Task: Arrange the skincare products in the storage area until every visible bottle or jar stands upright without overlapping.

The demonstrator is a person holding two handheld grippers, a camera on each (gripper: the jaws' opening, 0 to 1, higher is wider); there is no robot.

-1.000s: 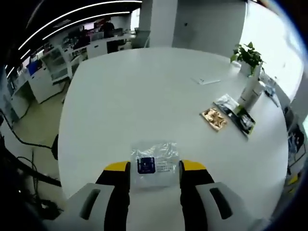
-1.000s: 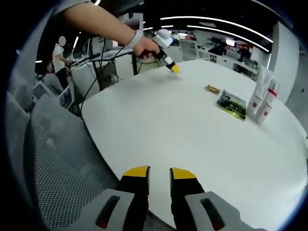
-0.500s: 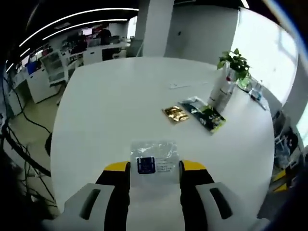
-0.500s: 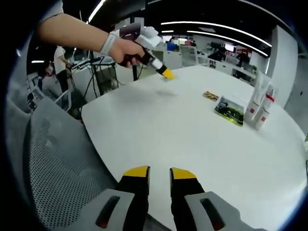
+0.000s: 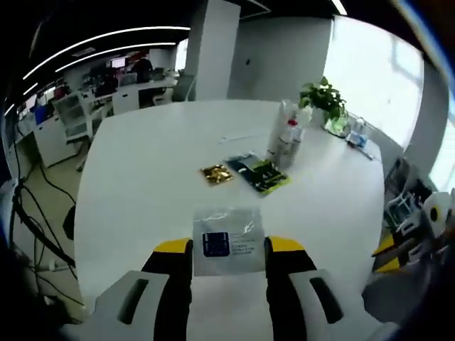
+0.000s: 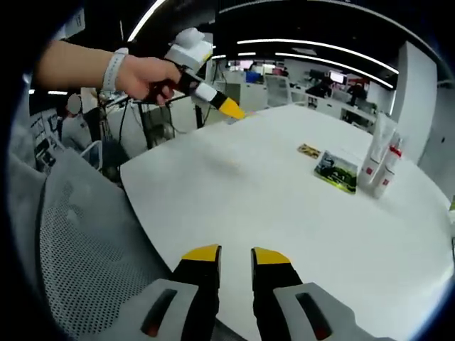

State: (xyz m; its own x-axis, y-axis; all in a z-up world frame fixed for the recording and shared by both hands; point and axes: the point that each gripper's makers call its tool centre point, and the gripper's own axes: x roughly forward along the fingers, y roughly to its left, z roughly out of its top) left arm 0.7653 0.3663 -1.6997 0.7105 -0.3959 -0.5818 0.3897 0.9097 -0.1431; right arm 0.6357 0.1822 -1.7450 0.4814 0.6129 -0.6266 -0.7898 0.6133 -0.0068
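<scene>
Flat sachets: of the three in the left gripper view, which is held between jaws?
The clear sachet with a blue label, clamped by the left hand-held gripper; the gold sachet and green sachet lie on the table.

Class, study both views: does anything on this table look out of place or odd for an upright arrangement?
Yes. The green sachet and gold sachet lie flat beside the upright tubes, and the left hand-held gripper holds a clear packet above the table.
</scene>
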